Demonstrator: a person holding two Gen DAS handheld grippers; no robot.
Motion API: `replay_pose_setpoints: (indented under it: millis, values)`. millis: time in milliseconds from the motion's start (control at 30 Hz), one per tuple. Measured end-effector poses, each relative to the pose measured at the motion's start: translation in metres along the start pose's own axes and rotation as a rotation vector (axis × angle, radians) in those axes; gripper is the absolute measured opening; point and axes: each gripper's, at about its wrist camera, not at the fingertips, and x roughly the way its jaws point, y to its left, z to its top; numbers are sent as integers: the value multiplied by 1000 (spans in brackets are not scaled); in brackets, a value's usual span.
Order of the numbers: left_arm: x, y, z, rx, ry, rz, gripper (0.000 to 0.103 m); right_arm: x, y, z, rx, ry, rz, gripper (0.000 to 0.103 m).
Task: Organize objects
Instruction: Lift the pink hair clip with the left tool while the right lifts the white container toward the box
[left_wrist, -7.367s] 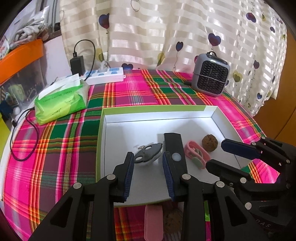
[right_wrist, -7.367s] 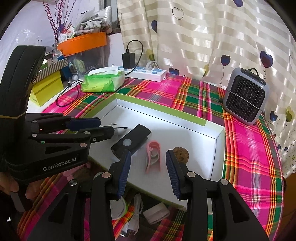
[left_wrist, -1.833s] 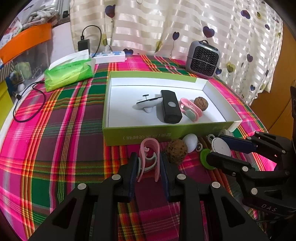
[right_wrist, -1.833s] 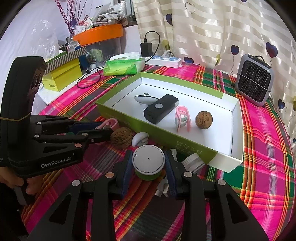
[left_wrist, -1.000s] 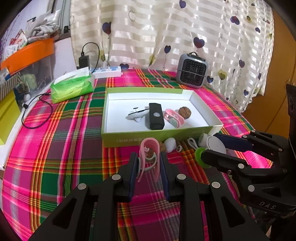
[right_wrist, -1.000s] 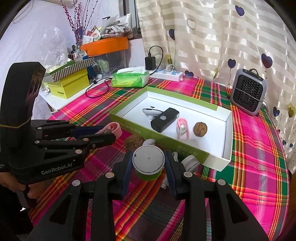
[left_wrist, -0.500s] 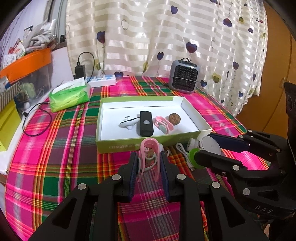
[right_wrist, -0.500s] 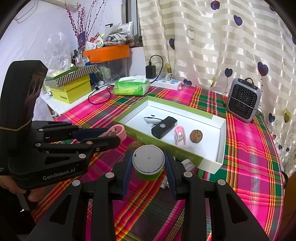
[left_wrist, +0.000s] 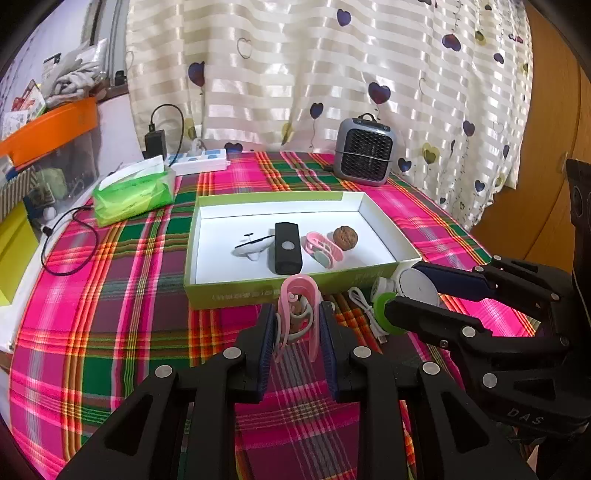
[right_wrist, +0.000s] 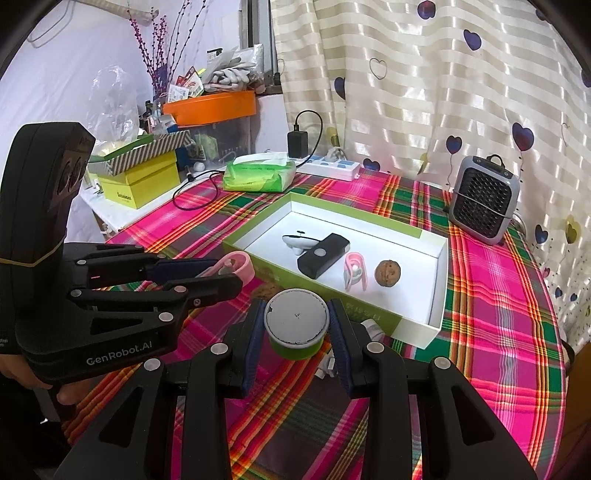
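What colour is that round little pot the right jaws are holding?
The round pot is green with a white lid, clearest in the right wrist view.

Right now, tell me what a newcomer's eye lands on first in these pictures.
First, the loud pink-and-green plaid tablecloth and on it the green-walled white tray, holding a walnut, a black device and a pink clip. Then the two loads held above the cloth: the left gripper clamps a pink clip, and the right gripper clamps a green, white-lidded round container.

bright daylight glows through the striped curtain (left_wrist: 332, 74) at twelve o'clock, sheen on its folds; focus stays sharp, fisheye bends edges, corners go black all round.
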Motion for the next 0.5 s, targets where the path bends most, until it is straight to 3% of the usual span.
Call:
replay_pose_setpoints:
  millis: [500]
  values:
    - [8, 2, 4, -11, 10, 5, 22, 9, -15, 7, 13, 1, -19, 35]
